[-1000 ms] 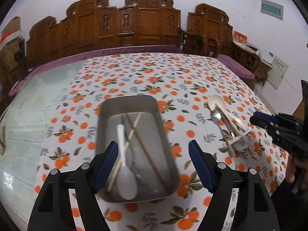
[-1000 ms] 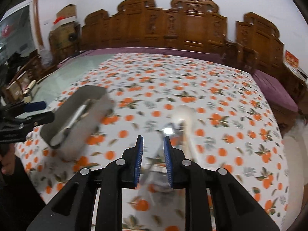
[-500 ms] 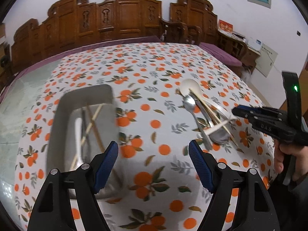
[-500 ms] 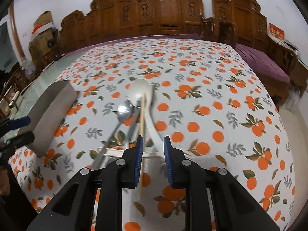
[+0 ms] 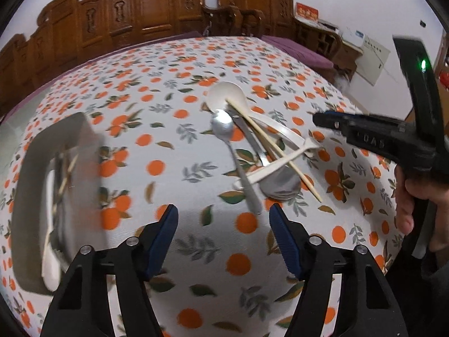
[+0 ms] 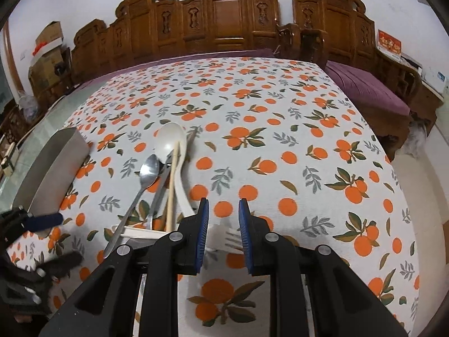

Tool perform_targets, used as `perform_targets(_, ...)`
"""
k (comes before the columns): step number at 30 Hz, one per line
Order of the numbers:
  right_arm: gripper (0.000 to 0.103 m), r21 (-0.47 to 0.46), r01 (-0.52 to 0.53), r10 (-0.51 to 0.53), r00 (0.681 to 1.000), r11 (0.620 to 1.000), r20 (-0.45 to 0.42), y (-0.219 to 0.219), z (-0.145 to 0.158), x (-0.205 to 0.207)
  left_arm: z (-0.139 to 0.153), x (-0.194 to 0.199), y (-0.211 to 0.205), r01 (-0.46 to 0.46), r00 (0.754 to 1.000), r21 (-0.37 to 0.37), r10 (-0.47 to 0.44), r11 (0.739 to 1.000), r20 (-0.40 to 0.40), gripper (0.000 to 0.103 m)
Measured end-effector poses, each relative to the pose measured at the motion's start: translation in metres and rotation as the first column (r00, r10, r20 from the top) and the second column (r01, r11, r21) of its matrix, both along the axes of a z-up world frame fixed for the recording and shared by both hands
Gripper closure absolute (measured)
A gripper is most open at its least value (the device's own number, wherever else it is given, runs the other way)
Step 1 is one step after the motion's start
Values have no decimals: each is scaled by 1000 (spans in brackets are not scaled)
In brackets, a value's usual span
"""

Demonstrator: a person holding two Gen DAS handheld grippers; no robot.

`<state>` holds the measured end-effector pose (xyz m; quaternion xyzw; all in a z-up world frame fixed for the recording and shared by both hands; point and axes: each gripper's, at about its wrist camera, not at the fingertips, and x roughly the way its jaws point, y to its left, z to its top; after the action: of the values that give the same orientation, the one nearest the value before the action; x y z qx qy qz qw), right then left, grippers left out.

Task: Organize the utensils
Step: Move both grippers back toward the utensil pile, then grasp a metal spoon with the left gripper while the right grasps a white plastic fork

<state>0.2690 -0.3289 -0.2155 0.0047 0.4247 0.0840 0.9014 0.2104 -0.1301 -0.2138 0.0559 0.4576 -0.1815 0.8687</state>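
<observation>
Left claw [image 5: 223, 231] closing on nothing, steel spoon [image 5: 224, 129], possibly wooden chopstick [image 5: 269, 143]

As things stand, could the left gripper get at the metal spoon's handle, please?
Probably yes. The left gripper, its jaws closing with nothing between them, hangs just short of the metal spoon, whose handle end points toward it on bare tablecloth. The white fork crosses higher up.

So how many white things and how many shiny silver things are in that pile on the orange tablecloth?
White: 2, the white spoon and the white fork
Silver: 2, the small silver spoon and the big silver spoon
Total: 4
</observation>
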Motion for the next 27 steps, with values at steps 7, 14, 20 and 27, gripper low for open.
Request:
perform_targets(7,79,39,15,-15,1000,999,0,-5,2,2,-18,18,-23,8,999,28,-7,1000,-43,59)
perform_targets(14,79,68,11,-12,1000,998,2,-4,4,3,-23,26,-35,14,1000,92,-11,996,-29,73)
perform_targets(20,79,66,5,-5,1000,998,-1,-1,4,3,-19,24,-26,13,1000,103,-11,995,-22,94)
perform_targets(27,79,96,-40,42,999,995,-14,4,1,3,-1,20,-1,-7,1000,67,7,998,-4,95)
